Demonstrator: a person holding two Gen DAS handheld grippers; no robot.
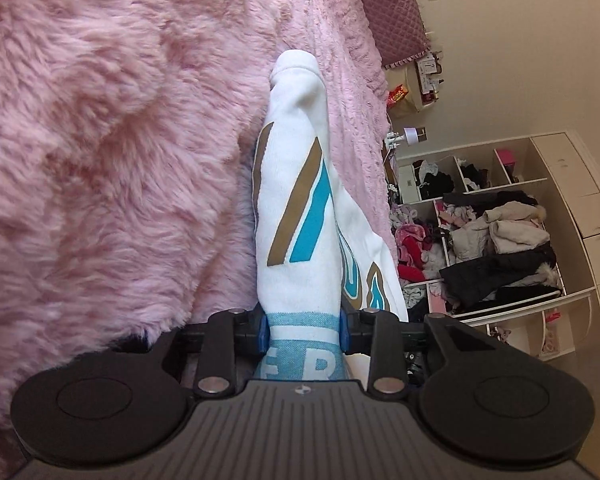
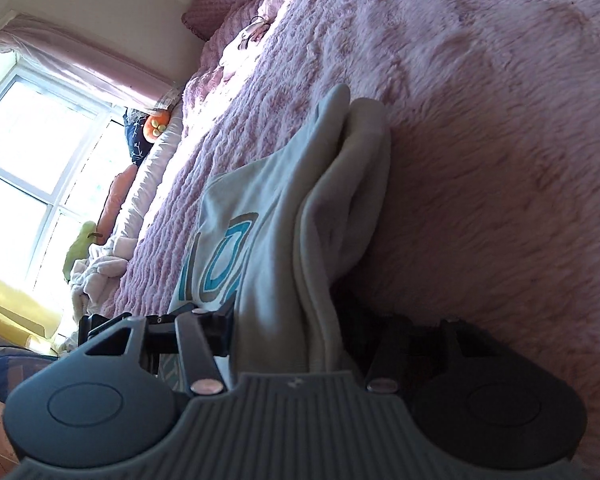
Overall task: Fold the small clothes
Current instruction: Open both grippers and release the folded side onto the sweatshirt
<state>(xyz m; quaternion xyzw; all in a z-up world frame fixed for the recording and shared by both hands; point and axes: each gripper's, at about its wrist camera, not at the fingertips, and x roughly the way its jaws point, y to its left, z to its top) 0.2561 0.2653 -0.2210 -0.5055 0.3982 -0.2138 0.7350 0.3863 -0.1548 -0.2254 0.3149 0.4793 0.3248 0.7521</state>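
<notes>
A small white garment [image 1: 296, 184] with brown and teal print lies bunched on the pink fluffy blanket [image 1: 112, 140]. Its light-blue ribbed band with white letters fills the gap of my left gripper [image 1: 303, 330], and both blue pads [image 1: 262, 330] press on it. In the right wrist view the same white garment [image 2: 284, 208] runs in thick folds back between the fingers of my right gripper [image 2: 288, 336], which is shut on the bunched cloth. The right-hand finger there sits in deep shadow. The teal ring print shows beside the left finger.
The bed's edge runs close to the garment, with open shelves [image 1: 492, 236] full of piled clothes beyond it. A quilted headboard [image 1: 388, 12] stands at the far end. A bright window [image 2: 32, 148] and pillows [image 2: 148, 136] lie along the bed's other side.
</notes>
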